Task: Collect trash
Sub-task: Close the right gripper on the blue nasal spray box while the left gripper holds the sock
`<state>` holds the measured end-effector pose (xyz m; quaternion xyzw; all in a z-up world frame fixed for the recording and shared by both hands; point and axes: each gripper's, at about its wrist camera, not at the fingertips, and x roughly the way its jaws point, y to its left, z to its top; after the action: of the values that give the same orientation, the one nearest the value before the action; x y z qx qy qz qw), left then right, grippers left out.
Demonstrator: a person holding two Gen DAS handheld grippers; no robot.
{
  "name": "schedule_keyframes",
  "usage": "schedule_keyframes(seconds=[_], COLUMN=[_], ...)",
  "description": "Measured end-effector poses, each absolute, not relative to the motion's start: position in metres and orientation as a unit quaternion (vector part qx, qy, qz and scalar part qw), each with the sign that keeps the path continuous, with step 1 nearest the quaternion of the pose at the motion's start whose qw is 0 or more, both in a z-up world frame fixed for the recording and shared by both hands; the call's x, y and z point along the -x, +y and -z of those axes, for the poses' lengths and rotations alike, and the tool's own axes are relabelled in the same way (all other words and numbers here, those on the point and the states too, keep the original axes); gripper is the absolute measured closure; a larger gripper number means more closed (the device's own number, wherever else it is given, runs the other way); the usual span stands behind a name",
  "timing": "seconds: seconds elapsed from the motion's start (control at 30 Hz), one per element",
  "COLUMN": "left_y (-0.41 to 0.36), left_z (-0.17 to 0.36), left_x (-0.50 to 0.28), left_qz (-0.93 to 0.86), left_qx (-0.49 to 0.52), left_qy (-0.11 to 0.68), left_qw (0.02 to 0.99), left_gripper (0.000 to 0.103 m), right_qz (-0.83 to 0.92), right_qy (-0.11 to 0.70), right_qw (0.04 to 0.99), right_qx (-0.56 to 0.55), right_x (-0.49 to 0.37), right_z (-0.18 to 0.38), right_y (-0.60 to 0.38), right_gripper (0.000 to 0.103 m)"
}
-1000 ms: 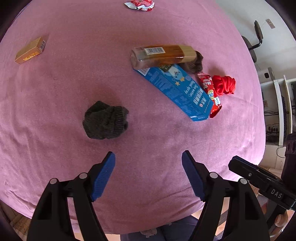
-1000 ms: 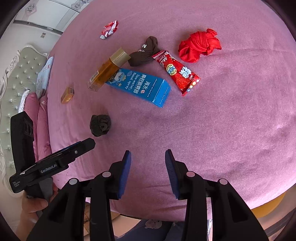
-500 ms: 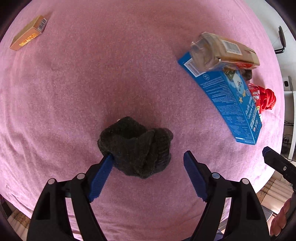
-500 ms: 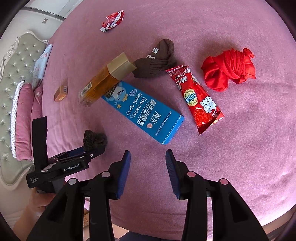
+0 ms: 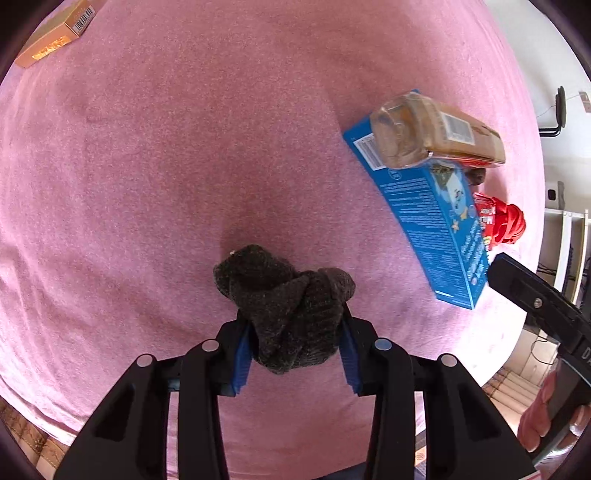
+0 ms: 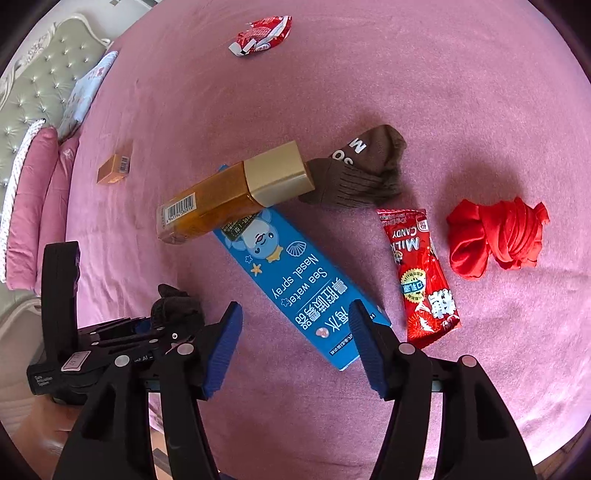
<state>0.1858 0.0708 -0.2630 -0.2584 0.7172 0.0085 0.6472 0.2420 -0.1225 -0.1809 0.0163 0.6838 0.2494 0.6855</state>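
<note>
**Ana:** Left wrist view has the left gripper [image 5: 295,345] down on the pink bedspread [image 5: 147,184], its jaws closing on the dark knitted sock [image 5: 286,306]. A second ago that sock lay well ahead of wide-open pads; now both blue pads press its sides.

**Ben:** Is it lifted yet?

**Ana:** Hard to say. The bundle's far end seems to rest on the cloth, but the fisheye makes that uncertain.

**Ben:** And the other hand?

**Ana:** Right wrist view shows the right gripper [image 6: 293,347] has slid in over the near end of the blue nasal spray box [image 6: 295,280]. Its jaws are opening, the pads standing either side of the box's corner with nothing pressed between them. Earlier they were narrower and farther back.

**Ben:** So the box looks like its target.

**Ana:** Likely. The amber bottle [image 6: 236,195] lies across the box's far end, so pulling the box may roll it. The milk candy wrapper [image 6: 421,273], torn red wrapper [image 6: 260,35] and small orange box [image 6: 114,169] are all untouched.
</note>
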Motion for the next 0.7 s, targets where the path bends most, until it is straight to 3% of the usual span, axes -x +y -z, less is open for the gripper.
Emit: schedule_keyframes(seconds=[0.37, 0.7], left_y=[0.05, 0.062], left_z=[0.262, 0.249], left_x=[-0.194, -0.179], left_qz=[0.01, 0.003], left_qx=[0.303, 0.316], left_qy=[0.711, 0.712], left_qw=[0.634, 0.627], left_gripper=[0.063, 0.063], right_qz=[-0.273, -0.276], right_qy=[0.682, 0.721], right_qw=[0.669, 0.634], right_qx=[0.117, 0.051], right_x=[-0.249, -0.243], right_z=[0.216, 0.226], right_y=[-0.083, -0.085], right_gripper=[0.039, 0.051])
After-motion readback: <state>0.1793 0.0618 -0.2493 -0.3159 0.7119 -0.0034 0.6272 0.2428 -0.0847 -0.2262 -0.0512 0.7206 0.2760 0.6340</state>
